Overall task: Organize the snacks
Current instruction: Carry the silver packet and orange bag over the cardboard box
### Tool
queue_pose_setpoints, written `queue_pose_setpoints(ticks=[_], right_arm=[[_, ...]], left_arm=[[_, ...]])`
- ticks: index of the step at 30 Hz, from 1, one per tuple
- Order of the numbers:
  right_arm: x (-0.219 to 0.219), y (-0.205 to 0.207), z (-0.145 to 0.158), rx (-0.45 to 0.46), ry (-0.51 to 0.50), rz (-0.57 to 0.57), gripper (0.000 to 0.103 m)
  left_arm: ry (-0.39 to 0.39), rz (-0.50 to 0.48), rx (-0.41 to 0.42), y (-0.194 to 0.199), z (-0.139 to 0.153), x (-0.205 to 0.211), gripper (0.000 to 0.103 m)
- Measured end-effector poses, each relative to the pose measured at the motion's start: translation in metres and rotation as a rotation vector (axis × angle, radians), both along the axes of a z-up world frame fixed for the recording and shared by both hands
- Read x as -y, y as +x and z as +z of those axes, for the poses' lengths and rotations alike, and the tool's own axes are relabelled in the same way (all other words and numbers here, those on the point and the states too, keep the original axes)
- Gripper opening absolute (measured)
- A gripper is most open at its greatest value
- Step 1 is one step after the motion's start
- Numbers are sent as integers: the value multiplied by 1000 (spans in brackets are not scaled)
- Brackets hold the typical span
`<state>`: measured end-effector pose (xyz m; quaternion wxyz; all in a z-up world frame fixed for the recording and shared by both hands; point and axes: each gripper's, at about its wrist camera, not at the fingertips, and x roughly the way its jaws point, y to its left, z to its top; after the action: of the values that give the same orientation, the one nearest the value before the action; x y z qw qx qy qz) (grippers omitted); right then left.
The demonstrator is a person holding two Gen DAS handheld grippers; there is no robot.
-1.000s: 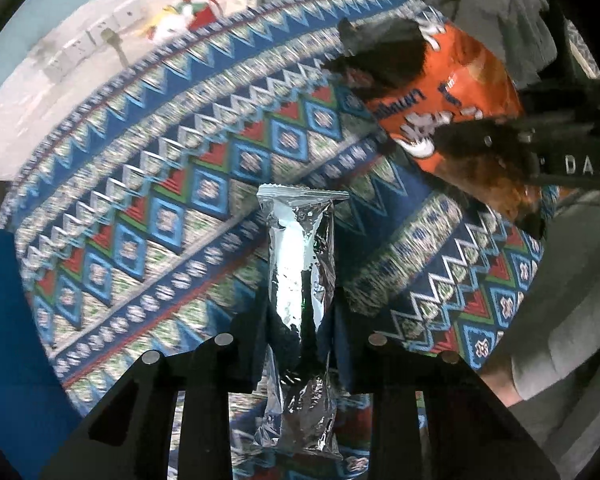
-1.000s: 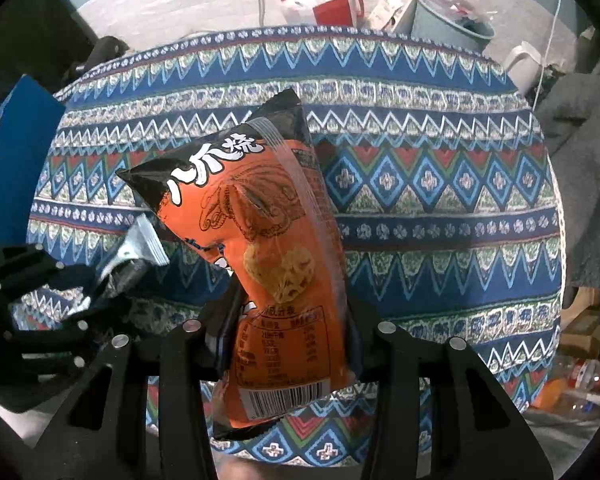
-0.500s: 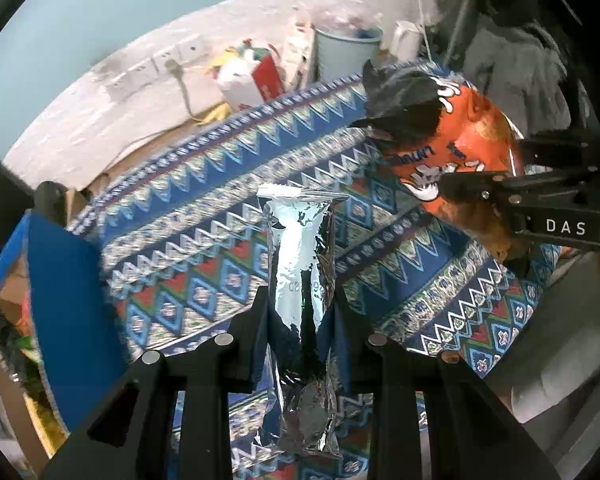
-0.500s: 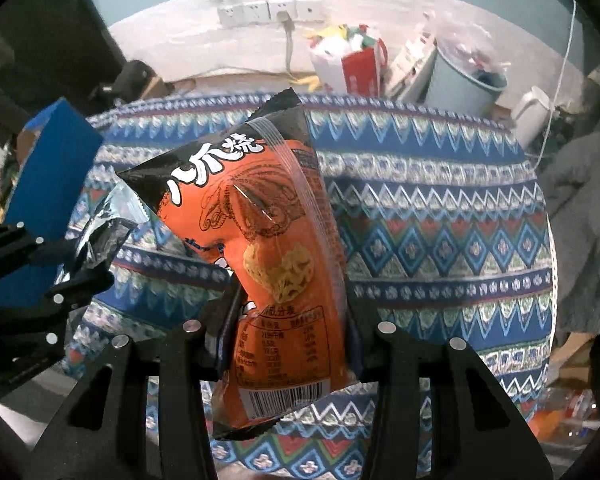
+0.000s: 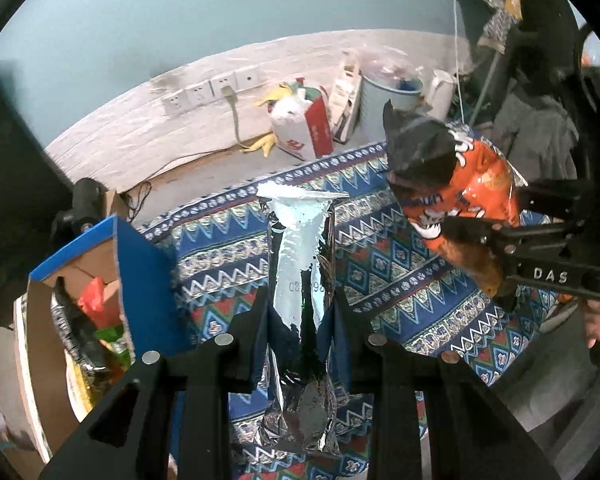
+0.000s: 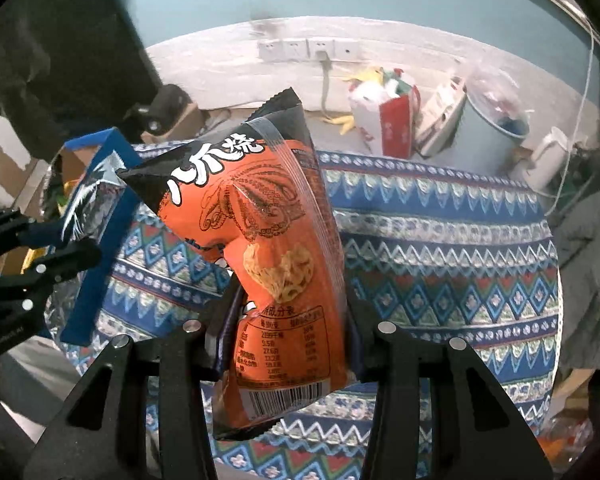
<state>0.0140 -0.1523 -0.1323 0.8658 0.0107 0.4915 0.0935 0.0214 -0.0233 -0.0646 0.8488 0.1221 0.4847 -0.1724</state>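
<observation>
In the left wrist view, a silver foil packet (image 5: 300, 280) is clamped upright at frame centre by the left gripper (image 5: 300, 312), its jaws closed tightly on it above the patterned tablecloth (image 5: 400, 288). At lower left, an open blue box (image 5: 100, 280) with snacks inside is seen. At right, an orange snack bag (image 5: 464, 196) is gripped by the right gripper (image 5: 496, 256).

In the right wrist view, the orange snack bag (image 6: 276, 264) is pinched at centre between the partly closed jaws of the right gripper (image 6: 288, 332). At left, the left gripper (image 6: 66, 246) is seen holding the foil packet (image 6: 96, 204) beside the blue box (image 6: 108, 224).
</observation>
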Motion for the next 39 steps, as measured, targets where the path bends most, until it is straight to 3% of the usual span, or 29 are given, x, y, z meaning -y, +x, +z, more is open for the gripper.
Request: queue_pose_setpoints(ticks=[17, 39], right_arm=[[-65, 25, 11, 12, 22, 94, 43], [-193, 55, 34, 44, 83, 260, 43]], left_arm=[[-58, 158, 32, 2, 20, -82, 29], [-105, 394, 60, -8, 26, -215, 29]])
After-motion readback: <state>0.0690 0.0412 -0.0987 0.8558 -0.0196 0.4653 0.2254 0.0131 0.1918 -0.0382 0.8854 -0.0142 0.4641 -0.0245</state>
